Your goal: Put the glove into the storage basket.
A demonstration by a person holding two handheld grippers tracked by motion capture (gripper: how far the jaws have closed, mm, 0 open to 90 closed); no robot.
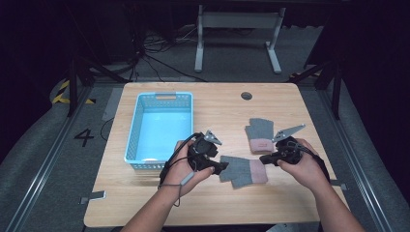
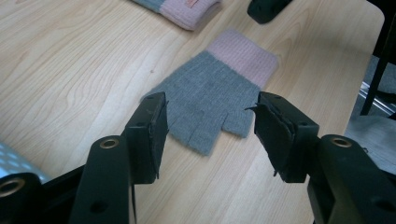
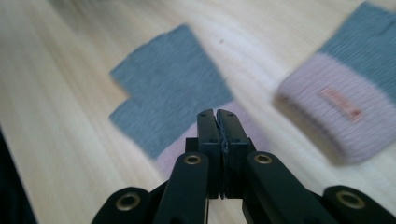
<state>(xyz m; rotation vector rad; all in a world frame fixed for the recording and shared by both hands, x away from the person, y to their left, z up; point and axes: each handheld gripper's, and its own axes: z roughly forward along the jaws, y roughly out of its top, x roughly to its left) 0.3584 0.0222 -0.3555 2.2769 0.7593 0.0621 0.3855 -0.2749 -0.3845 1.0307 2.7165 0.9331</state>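
From above, a grey glove [image 1: 241, 170] is seen flat on the table [image 1: 203, 203] between both grippers. In the left gripper view, the left gripper [image 2: 210, 128] is held released before its fingers. In the right gripper view, the right gripper [image 3: 218, 114] is clenched empty over the pink cuff.

Looks like a lab recording bay, not a home: dark surround, grey carpeted floor [image 1: 43, 159] with a painted "4" [image 1: 84, 137] and yellow-black hazard tape [image 1: 61, 94] left of the left gripper [image 1: 218, 167]. Cables [image 1: 154, 58] and a bare white desk frame [image 1: 237, 34] sit beyond the wooden table [image 1: 217, 203], metal rails [image 1: 43, 169] flanking it.
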